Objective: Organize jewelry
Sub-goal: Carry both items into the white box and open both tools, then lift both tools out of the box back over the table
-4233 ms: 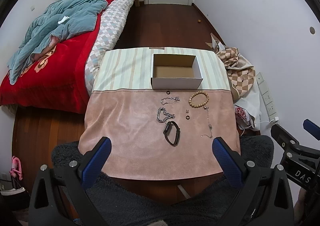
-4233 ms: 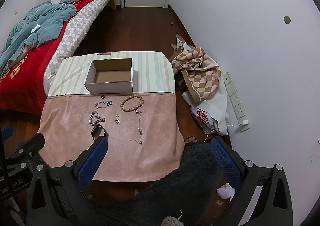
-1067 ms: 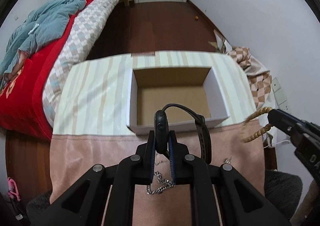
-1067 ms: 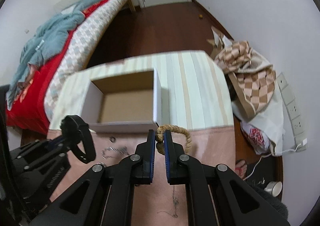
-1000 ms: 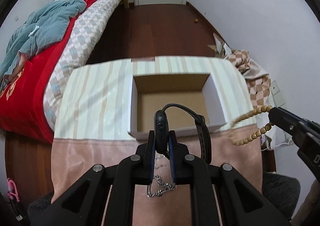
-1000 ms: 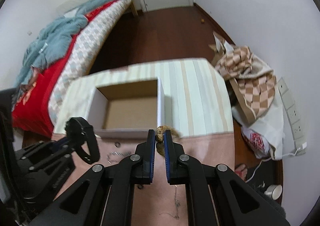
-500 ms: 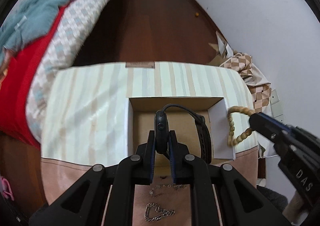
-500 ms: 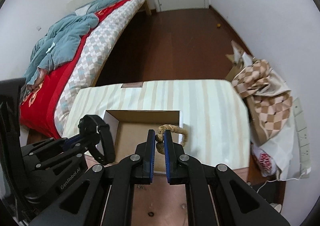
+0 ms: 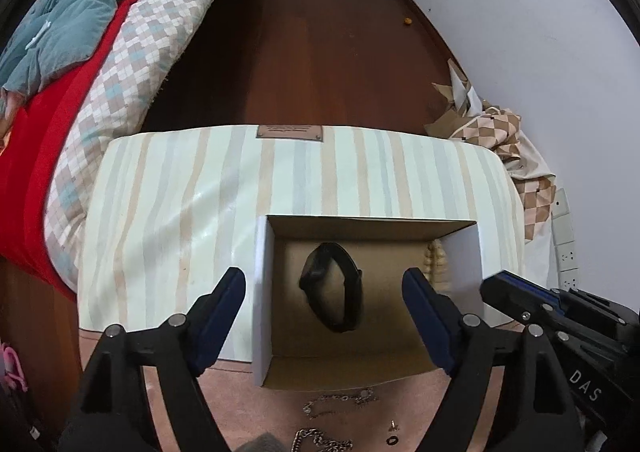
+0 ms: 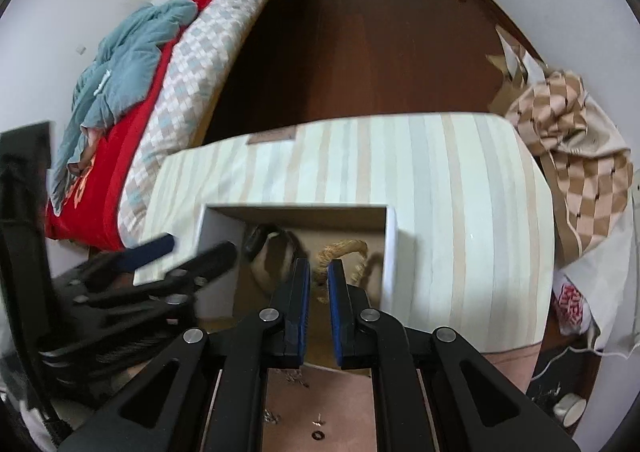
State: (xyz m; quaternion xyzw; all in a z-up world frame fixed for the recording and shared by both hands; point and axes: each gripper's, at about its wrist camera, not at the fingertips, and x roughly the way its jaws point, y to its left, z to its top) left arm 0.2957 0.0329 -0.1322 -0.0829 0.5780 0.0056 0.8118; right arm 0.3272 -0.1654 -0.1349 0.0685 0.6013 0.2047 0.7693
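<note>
An open white cardboard box stands on the table. A black wristband lies loose on the box floor. My left gripper is open above it, fingers spread wide. My right gripper has its jaws a little apart, with the wooden bead bracelet just beyond the tips over the box; I cannot tell if it is still pinched. The bracelet shows at the box's right wall in the left wrist view. The box also shows in the right wrist view.
Silver chains and small rings lie on the pink cloth in front of the box. The table's far half has a striped cover. A bed is on the left, a checked bag on the right floor.
My left gripper opened and the black wristband dropped into the box. My right gripper carried the bead bracelet over the box and its jaws parted slightly.
</note>
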